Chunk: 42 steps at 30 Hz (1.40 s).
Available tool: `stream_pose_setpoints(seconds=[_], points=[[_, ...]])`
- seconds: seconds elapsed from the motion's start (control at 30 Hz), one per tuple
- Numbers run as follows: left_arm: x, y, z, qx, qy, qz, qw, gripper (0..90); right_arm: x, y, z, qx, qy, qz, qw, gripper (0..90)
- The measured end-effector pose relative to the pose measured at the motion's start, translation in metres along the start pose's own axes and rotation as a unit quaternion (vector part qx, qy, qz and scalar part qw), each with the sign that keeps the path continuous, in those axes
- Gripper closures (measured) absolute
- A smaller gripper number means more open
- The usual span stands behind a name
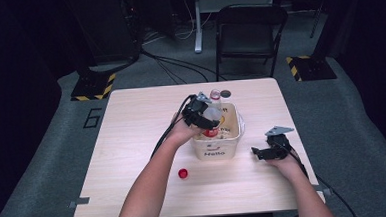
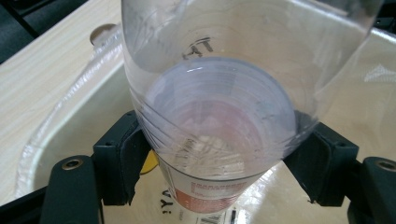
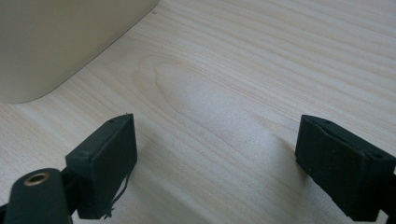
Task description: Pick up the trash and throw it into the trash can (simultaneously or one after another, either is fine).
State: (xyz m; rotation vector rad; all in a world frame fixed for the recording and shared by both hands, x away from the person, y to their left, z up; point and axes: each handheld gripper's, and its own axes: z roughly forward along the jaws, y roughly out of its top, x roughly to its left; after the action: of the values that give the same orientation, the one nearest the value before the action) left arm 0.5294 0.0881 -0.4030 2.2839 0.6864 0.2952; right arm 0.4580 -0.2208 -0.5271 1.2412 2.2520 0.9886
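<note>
Behind pale wood table (image 1: 132,141), folding chair (image 1: 247,33), dark grey carpet (image 1: 43,161).

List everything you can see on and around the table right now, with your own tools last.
Plastic bottle: 1, clear, held upside down over the tub.
Tub: 1, cream, "Hello" on its front, table centre.
Bottle cap: 1, red, on the table left of the tub.
Round disc: 1, dark, behind the tub.
Table: 1, light wood.
Folding chair: 1, black, beyond the table.
Left tool: black, shut on the bottle.
Right tool: black, open, above the table.
</note>
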Motion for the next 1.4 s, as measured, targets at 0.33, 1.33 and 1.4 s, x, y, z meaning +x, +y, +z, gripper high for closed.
stream_pose_setpoints(seconds=[0.33, 1.33, 1.4], points=[[0.004, -0.006, -0.001, -0.001, -0.004, -0.024, 0.9997, 23.4, 0.000, 0.000, 0.000, 0.000, 0.001, 0.000, 1.0000, 12.1], [0.007, -0.014, -0.047, -0.045, 0.001, -0.033, 0.9984, 19.2, 0.000, 0.000, 0.000, 0.000, 0.002, -0.001, 1.0000, 12.1], [0.006, -0.015, -0.051, -0.048, 0.000, -0.031, 0.9984, 19.2, 0.000, 0.000, 0.000, 0.000, 0.002, -0.001, 1.0000, 12.1]])
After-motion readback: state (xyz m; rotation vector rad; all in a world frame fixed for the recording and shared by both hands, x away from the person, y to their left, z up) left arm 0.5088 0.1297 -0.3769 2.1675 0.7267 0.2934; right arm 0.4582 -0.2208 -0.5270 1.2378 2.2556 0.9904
